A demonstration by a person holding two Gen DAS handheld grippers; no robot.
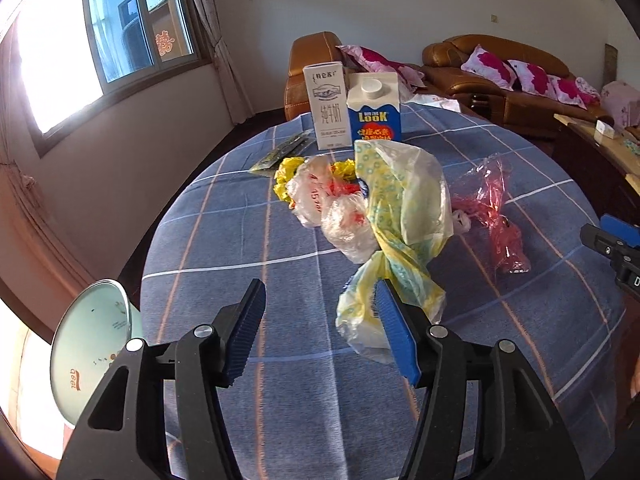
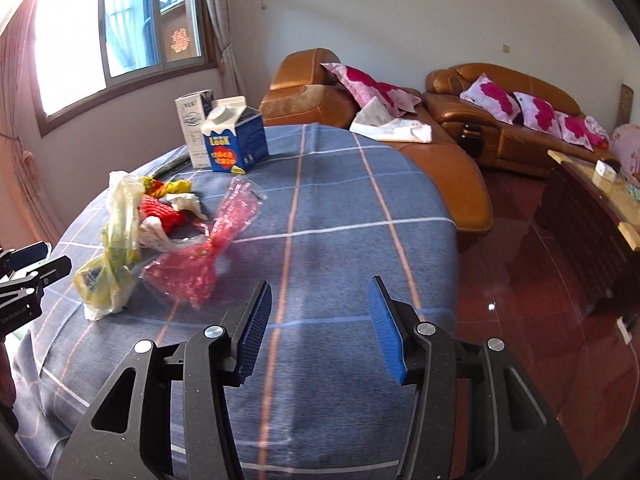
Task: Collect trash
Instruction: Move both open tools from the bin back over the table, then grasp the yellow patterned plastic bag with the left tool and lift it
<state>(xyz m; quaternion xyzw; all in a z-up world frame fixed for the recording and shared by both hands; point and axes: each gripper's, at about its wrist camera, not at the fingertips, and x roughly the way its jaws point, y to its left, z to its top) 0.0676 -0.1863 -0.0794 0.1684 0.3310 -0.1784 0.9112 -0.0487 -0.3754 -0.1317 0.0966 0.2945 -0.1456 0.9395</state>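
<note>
A: What does the trash look like?

B: A heap of crumpled plastic at the centre of the left wrist frame: a yellow-and-white printed bag (image 1: 400, 216) twisted to a tail, a clear bag with red print (image 1: 320, 200) against its left side, and yellow crinkled wrap (image 1: 288, 176) behind that. A red cellophane wrapper (image 1: 496, 216) lies apart, toward the right of the frame.

A: And the claws?

B: The left gripper (image 1: 320, 332) is spread wide with nothing clamped; the tail of the printed bag drapes against its right-hand blue pad, while the other pad is clear of it. The right gripper (image 2: 318, 328) is equally wide and holds nothing, over bare cloth at the lower centre of its frame, with the red wrapper to its upper left.

A: What else stands on the table?

B: Two cartons (image 1: 352, 108) upright just behind the heap, toward the top of the frame, and a dark flat packet (image 1: 284, 148) left of them.

A: Edges and room?

B: The checked tablecloth (image 1: 240, 248) curves off at the left, where a pale bin (image 1: 92, 344) sits below the rim at lower left. In the right wrist frame the table ends right of centre, with red floor (image 2: 540, 320) and a brown sofa (image 2: 500, 120) beyond
</note>
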